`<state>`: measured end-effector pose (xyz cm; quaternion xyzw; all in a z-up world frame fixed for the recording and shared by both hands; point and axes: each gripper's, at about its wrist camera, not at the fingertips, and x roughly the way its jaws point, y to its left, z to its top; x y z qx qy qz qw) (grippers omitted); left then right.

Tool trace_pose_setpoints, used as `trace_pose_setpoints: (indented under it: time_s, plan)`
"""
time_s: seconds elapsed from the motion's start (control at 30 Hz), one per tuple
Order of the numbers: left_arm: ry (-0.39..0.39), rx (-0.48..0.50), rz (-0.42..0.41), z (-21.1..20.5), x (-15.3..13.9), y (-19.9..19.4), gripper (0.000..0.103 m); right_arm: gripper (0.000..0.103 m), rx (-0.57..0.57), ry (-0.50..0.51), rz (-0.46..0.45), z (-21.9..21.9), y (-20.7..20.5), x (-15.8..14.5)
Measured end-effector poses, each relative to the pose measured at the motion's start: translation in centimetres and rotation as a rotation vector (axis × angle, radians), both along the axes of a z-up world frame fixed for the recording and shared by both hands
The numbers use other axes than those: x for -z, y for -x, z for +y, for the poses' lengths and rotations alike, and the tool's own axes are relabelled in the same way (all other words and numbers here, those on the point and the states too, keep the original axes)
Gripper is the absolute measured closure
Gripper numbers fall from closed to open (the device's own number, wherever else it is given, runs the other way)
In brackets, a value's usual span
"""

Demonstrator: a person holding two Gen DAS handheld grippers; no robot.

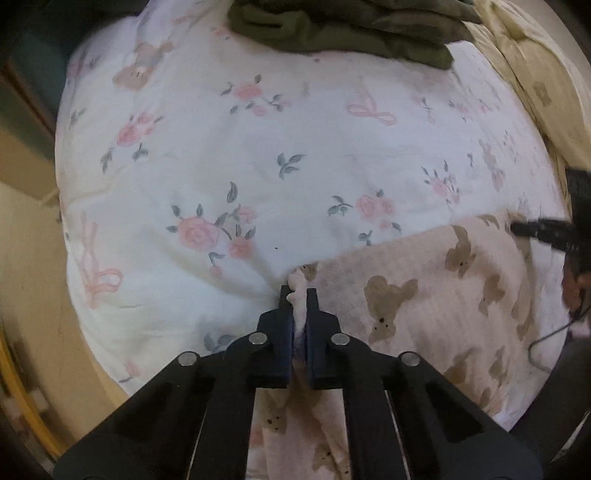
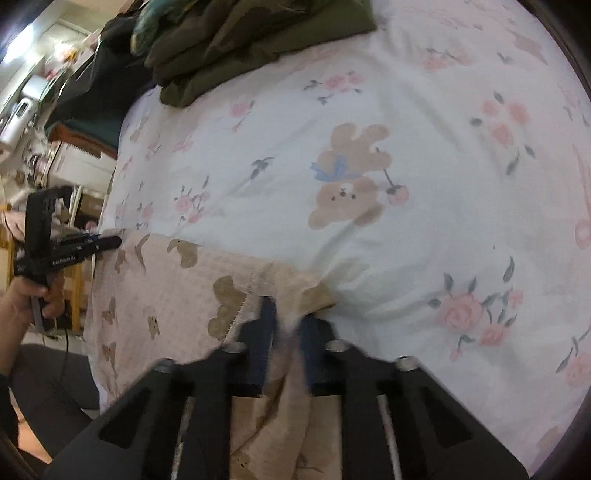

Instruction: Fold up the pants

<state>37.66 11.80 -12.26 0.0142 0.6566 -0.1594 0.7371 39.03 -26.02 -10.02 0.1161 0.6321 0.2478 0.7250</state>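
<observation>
The pink pants with brown bears [image 1: 436, 295] lie on the near edge of the bed and hang over it; they also show in the right wrist view [image 2: 166, 295]. My left gripper [image 1: 298, 295] is shut on the pants' left corner, with cloth bunched between the fingers. My right gripper [image 2: 287, 314] is shut on the pants' right corner, blurred. The right gripper's tip [image 1: 535, 227] shows at the far right in the left wrist view. The left gripper [image 2: 85, 245], held in a hand, shows at the left in the right wrist view.
The bed has a white floral quilt [image 1: 258, 147] [image 2: 406, 110]. A pile of folded olive-green clothes [image 1: 343, 29] [image 2: 251, 40] sits at the far edge. A cream pillow [image 1: 535, 74] lies at the right. Furniture and clutter [image 2: 37, 129] stand beyond the bed's left side.
</observation>
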Motion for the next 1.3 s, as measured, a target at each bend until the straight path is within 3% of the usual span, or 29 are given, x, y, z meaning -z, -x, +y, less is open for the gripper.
trace_pose_setpoints:
  time_s: [0.07, 0.17, 0.3, 0.43, 0.5, 0.57, 0.63, 0.67, 0.9, 1.13, 1.3]
  plan:
    - [-0.019, 0.026, -0.037, -0.2, -0.6, 0.0, 0.102, 0.101, -0.011, 0.002, -0.020, -0.2, -0.2, -0.5]
    - [0.014, -0.040, -0.050, 0.8, -1.4, -1.0, 0.102, 0.103, -0.011, -0.006, -0.057, -0.6, -0.9, -1.5]
    - [0.021, -0.032, -0.113, 0.7, -2.7, -2.6, 0.102, 0.103, -0.028, 0.014, -0.116, -0.9, -2.7, -2.9]
    - [0.035, -0.049, -0.214, 0.3, -4.9, -5.7, 0.101, 0.103, 0.046, 0.024, -0.198, -1.9, -5.8, -5.3]
    - [0.008, -0.033, -0.253, -0.6, -5.1, -7.0, 0.101, 0.103, 0.028, 0.059, -0.192, -1.3, -6.9, -5.3]
    - [-0.073, 0.013, -0.268, -2.1, -3.9, -7.4, 0.101, 0.103, -0.013, 0.112, -0.195, -0.6, -7.3, -4.9]
    - [-0.132, 0.056, -0.278, -2.9, -3.3, -7.1, 0.101, 0.103, -0.023, 0.101, -0.210, -0.7, -7.0, -5.2]
    - [-0.122, 0.058, -0.293, -2.8, -3.7, -6.8, 0.101, 0.103, -0.022, 0.093, -0.220, -0.9, -6.8, -5.6]
    - [0.020, 0.037, -0.393, -0.3, -8.6, -3.7, 0.101, 0.103, -0.095, 0.050, -0.340, -1.9, -2.4, -9.6]
    - [0.016, 0.216, -0.479, -0.3, -10.7, 2.6, 0.101, 0.103, -0.236, 0.061, -0.410, -0.7, 4.5, -11.5]
    - [-0.040, 0.396, -0.472, -0.5, -9.5, 7.6, 0.100, 0.103, -0.366, 0.116, -0.385, 0.7, 9.9, -10.4]
